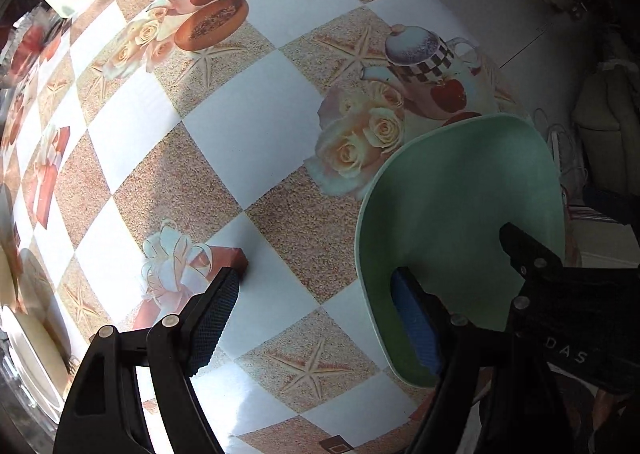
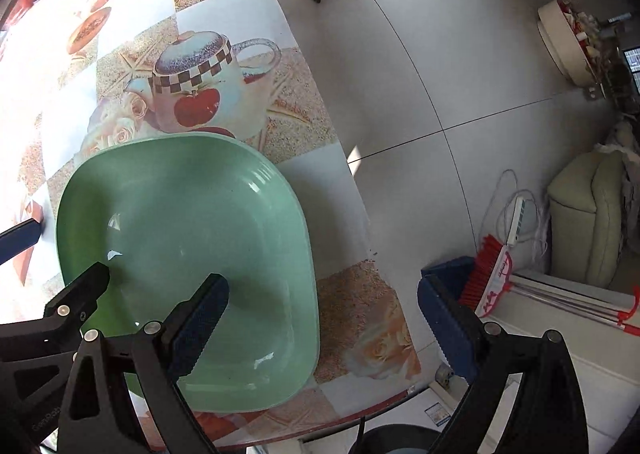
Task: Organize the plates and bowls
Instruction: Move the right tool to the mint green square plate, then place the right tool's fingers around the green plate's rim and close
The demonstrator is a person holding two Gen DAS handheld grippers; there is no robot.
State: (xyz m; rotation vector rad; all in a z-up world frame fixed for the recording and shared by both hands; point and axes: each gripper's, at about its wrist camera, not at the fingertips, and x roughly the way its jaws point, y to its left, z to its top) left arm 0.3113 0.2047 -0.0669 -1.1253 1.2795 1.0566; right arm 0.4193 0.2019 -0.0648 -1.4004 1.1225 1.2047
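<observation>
A pale green dish (image 2: 188,250), a deep rounded-square bowl, sits upright with its hollow facing up on a table (image 1: 256,141) covered in a checked cloth printed with teapots, roses and starfish. It lies near the table's edge, and its slightly longer axis runs diagonally along that edge. The left gripper (image 1: 320,322) points down with its jaws spread wide: one blue-padded finger is over the dish's rim, the other over bare cloth, and nothing is held. The right gripper (image 2: 324,318) also points down, jaws wide apart and empty; its left finger hovers over the bowl's inside, its right finger hangs past the table edge, over the floor. The two grippers sit just beside each other at the dish's near side. On the tiled floor (image 2: 400,53) lie a red broom (image 2: 492,274) and a white power strip (image 2: 518,221), with a cream sofa (image 2: 588,213) beyond. Cream plates (image 1: 36,358) show at the left view's edge
</observation>
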